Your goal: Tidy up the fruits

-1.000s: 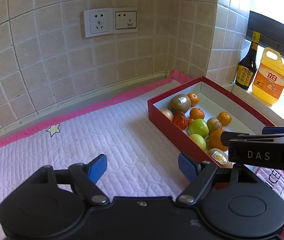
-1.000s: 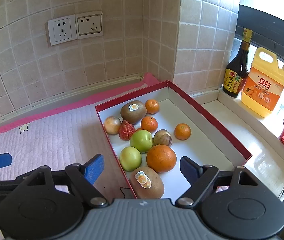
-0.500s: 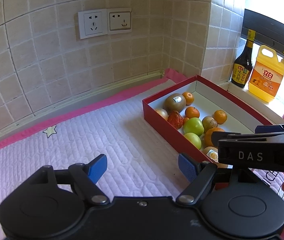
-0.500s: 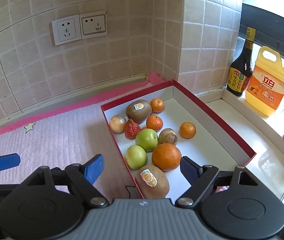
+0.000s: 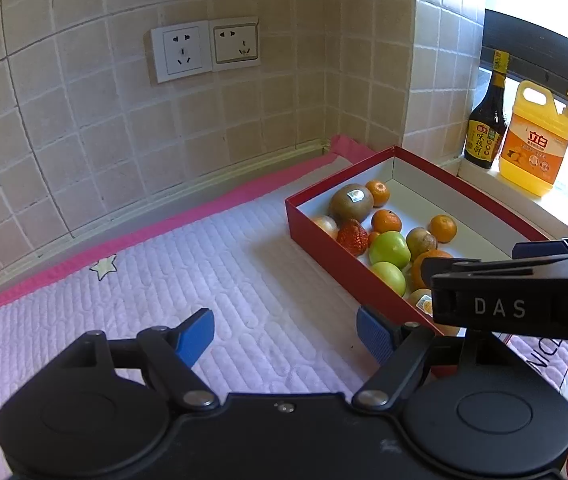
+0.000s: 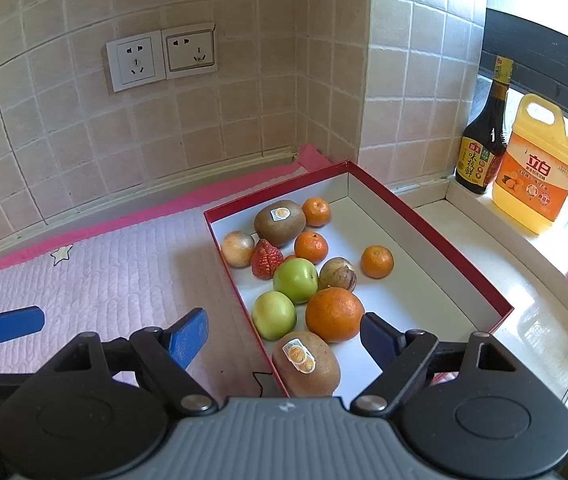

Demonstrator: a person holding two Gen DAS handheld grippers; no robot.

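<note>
fruits (image 6: 296, 280) – kiwis, oranges, green apples, strawberry | clustered at left side | inside red box (image 6: 436, 236)

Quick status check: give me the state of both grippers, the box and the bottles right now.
left gripper: open, empty, over the mat.
right gripper: open, empty, above the box's near end.
red box: lidless, holding fruit.
soy sauce bottle: upright, capped.
detergent jug: upright on the sill.
</note>
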